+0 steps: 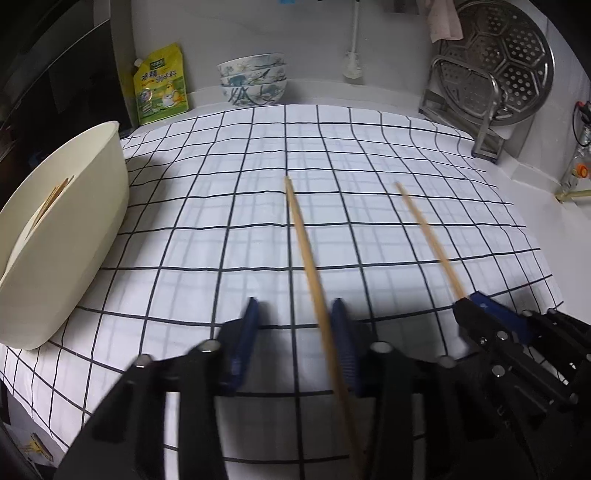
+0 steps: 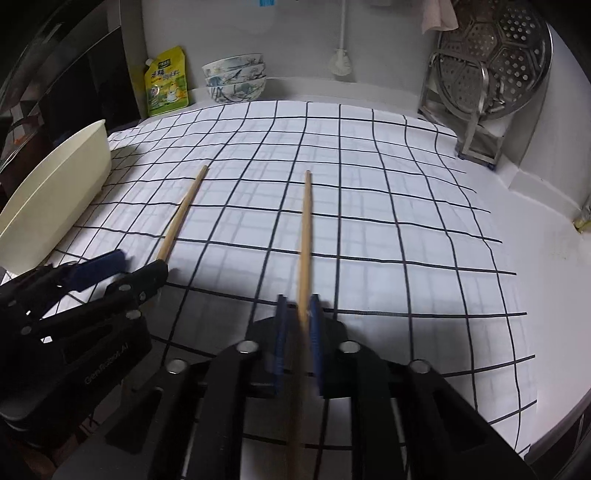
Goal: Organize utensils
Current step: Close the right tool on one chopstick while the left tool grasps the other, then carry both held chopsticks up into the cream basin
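Jaws (both) over checked cloth (image 1: pixel 221 221) — white counter (image 2: pixel 535 240)

Ahead of my jaws, a white cloth with a dark grid (image 1: pixel 258 206) covers a white counter (image 2: pixel 546 258). Beyond it, pale wall (image 1: pixel 314 33). Far left of my jaws: yellow-green refill pouch (image 1: pixel 160 85), then stacked patterned bowls (image 1: pixel 253 79). Far right: perforated steel steamer plate (image 1: pixel 506 62) upright in a metal rack (image 1: pixel 484 122), pink cloth (image 1: pixel 445 22) hanging above. Dark glossy appliance (image 1: pixel 55 74) at left. Light dim, bluish.
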{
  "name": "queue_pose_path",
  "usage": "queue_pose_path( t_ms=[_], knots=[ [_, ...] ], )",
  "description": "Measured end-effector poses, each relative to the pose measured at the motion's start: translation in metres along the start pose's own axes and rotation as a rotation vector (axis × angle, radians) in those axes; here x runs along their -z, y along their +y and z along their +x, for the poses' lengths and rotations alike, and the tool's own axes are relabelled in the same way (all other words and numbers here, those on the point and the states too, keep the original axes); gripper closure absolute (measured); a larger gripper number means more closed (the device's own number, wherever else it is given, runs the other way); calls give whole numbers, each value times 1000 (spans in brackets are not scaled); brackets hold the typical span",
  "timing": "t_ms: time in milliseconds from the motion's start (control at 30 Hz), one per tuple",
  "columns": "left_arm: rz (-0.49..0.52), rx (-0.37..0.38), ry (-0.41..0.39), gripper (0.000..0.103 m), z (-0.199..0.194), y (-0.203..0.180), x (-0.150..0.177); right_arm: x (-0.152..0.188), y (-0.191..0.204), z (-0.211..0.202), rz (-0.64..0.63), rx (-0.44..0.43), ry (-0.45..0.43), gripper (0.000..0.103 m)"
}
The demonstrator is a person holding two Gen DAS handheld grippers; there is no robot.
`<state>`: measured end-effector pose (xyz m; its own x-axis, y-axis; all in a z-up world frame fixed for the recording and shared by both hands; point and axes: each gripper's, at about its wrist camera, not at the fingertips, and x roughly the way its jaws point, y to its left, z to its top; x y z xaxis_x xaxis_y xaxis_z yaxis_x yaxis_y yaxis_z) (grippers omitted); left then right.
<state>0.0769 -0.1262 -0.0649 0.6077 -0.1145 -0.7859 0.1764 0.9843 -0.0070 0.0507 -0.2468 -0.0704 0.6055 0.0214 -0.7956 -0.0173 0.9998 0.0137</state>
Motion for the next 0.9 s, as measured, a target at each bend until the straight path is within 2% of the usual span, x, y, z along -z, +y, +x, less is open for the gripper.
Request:
queue_pose_path(
  t_ms=[67,233,333,533,667,900],
  knots=[
    [2,15,8,95,-1,0,0,1,0,-1,2,-7,-1,97],
    [-21,51,32,96,-4,10,2,3,-9,-5,66,-66,-1,97],
    [-39,67,33,96,-11,18,2,2,-11,-11,87,-72,-16,97],
    [-55,105,-39,96,-45,39,-12,-9,-1,-28,134,-120,-61,97],
    [-74,106,-100,96,-69,65,-24,-28,24,-40,131,-170,-102,97],
    [-154,28,-171,96,-90,141,-37,-74,92,-39,76,-275,-127,97]
  ],
)
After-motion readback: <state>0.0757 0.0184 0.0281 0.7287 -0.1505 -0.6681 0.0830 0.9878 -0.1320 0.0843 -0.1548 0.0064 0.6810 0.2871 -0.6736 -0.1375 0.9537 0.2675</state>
